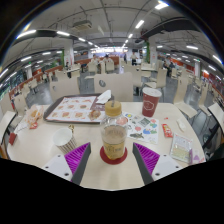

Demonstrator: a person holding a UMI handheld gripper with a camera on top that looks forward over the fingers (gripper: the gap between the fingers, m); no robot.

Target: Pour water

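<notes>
Gripper: fingers spread, glass standing between, gaps either side.
Glass: upright on red coaster.
Red cup: beyond, right.
Table: white.

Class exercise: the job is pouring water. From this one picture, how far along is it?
Early stage. Done: the gripper has been brought up to the clear bottle, which stands between its open fingers on a red coaster. In hand: closing on the bottle, not yet gripped or lifted. Left: lifting it and pouring, possibly into the red cup beyond; whether any water has been poured cannot be seen.
</notes>
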